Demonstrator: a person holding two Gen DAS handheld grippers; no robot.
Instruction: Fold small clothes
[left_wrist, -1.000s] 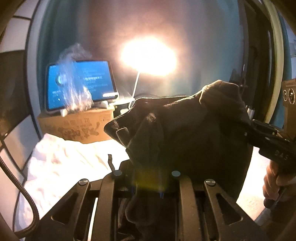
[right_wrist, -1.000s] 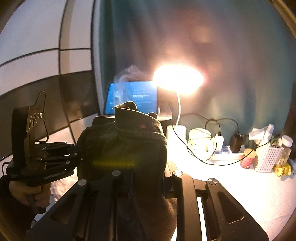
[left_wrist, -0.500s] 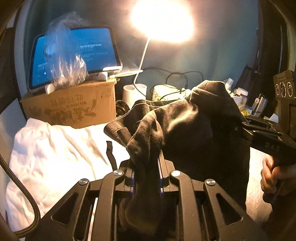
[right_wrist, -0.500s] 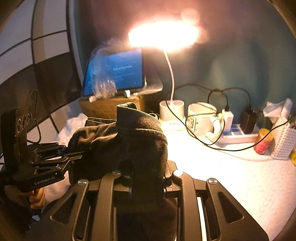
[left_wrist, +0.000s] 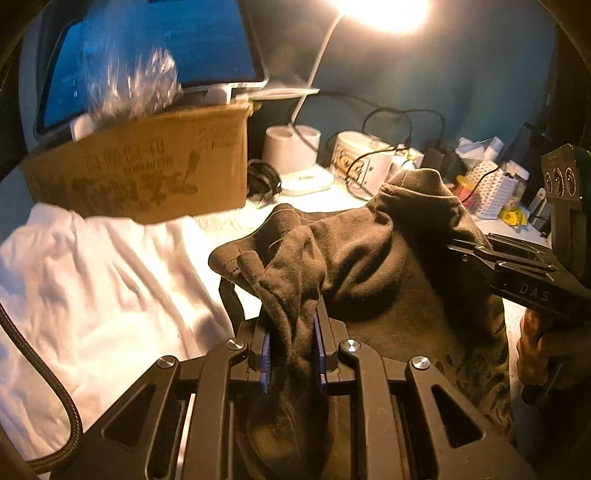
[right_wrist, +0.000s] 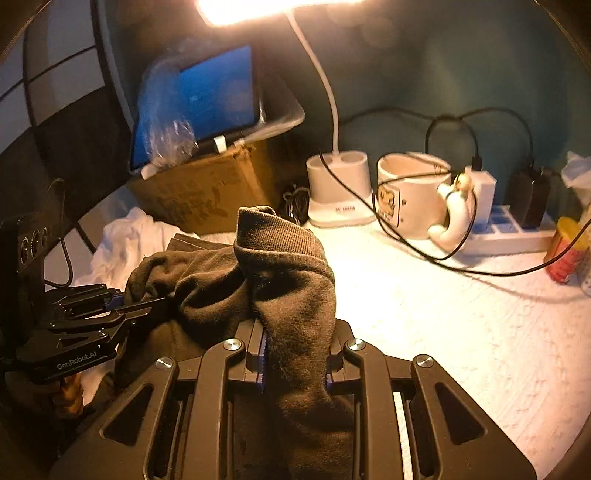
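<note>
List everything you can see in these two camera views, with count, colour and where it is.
Garment: one, dark brown, held up between both claws.
White cloth: one, white, left on table.
Cardboard box: one, brown, behind the cloth.
Tablet: one, blue screen, on the box.
Desk lamp: one, white, lit, at back.
Mug: one, cream, beside lamp base.
Power strip: one, white, back right.
Left claw: shut on garment.
Right claw: shut on garment.

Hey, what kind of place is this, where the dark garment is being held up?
Probably a home desk corner, not a laundry room: a lit desk lamp, a mug by a power strip with chargers, and a tablet propped on a cardboard box.
</note>
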